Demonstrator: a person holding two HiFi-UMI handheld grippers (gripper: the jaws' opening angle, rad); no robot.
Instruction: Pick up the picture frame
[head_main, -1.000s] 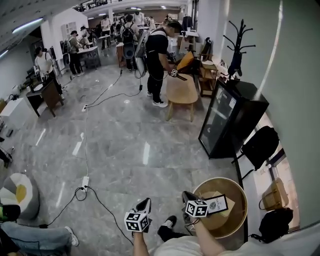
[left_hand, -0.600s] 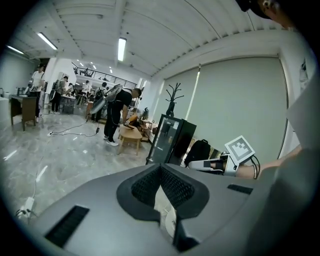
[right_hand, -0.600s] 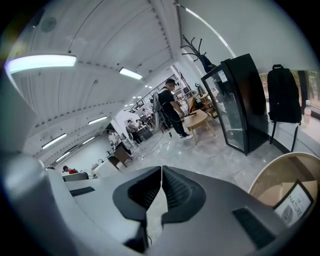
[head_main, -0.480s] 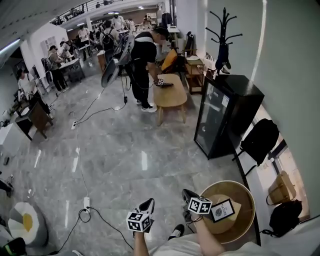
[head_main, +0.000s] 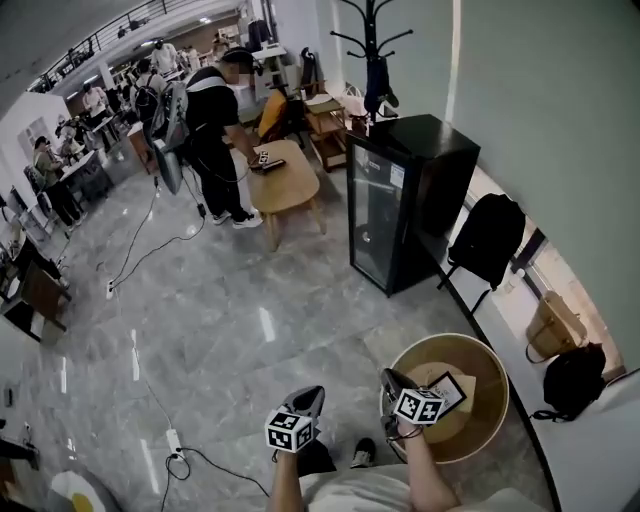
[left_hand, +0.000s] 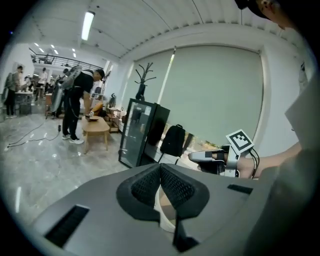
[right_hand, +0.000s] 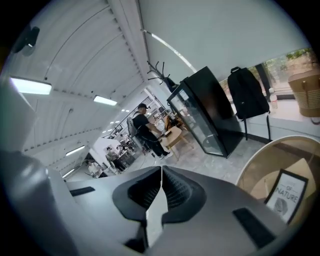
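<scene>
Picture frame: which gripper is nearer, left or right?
Right. The right gripper is beside the picture frame on the round table; the left gripper is farther left, over the floor.

Head view overhead — cabinet (head_main: 415, 190) in all

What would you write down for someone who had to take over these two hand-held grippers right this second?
Left gripper: jaws together, nothing in them, held out in front of the person, away from the job.
Right gripper: jaws together, empty, at the near edge of the round wooden tub.
Picture frame: propped up inside the tub, to the right of the right gripper, untouched.
Done: nothing yet; the frame is not gripped.
Left to do: probably open the right jaws, swing them to the frame's edge, close on it and lift it out.
</scene>
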